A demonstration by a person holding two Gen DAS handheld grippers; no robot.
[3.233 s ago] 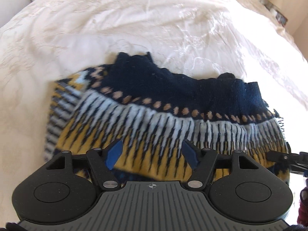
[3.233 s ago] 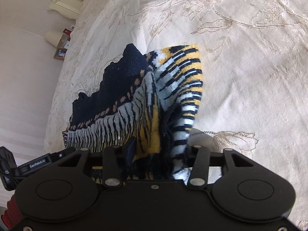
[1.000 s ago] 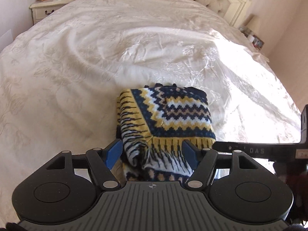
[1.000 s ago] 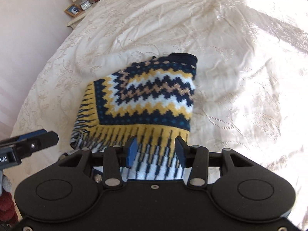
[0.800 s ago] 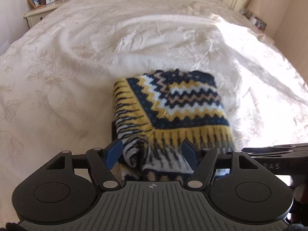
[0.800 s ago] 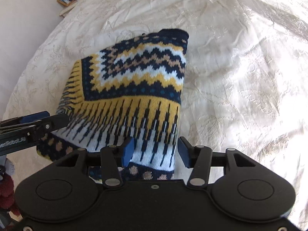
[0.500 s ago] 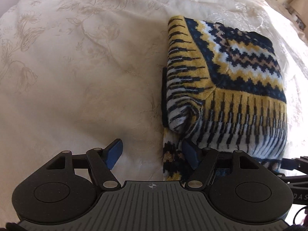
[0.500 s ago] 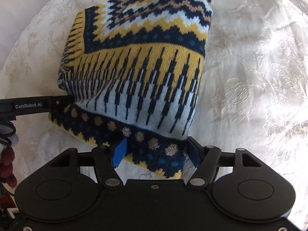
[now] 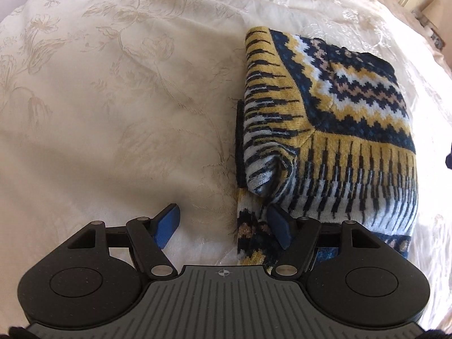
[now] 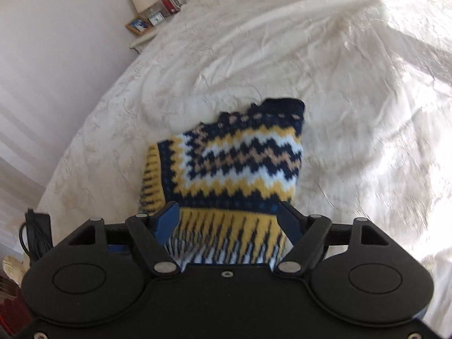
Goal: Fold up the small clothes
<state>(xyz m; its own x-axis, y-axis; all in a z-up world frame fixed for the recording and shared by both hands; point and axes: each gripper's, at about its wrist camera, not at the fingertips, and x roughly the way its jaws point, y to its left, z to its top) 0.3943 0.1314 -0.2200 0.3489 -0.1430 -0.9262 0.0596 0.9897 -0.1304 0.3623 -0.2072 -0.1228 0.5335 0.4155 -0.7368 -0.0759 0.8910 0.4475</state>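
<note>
Left wrist view, nearest: my left tongs [image 9: 223, 226] are released, blue pads spread wide with nothing between them; the right-hand pad [image 9: 279, 227] touches the near-left corner of the folded sweater [image 9: 333, 130].
Sweater from the left tongs: ahead and to the right, lying folded on the bed [image 9: 113, 99]; most of the bundle sits right of my centre line, bare cover to the left.
Loose spot: a striped fold bulges out at the near-left corner, just beyond that pad.
Right wrist view, nearest: my right tongs [image 10: 228, 223] are also released, pads apart, the sweater's [image 10: 234, 166] near striped edge lying between them; I judge they are not pinching it.
Sweater from the right tongs: straight ahead, squarely centred.
Long axis: runs away from me, near striped hem to far dark edge.
Nearer arm: I judge the right better placed for the body, the left for the corner.
Farther off: a nightstand [image 10: 144, 34] beside the bed.
</note>
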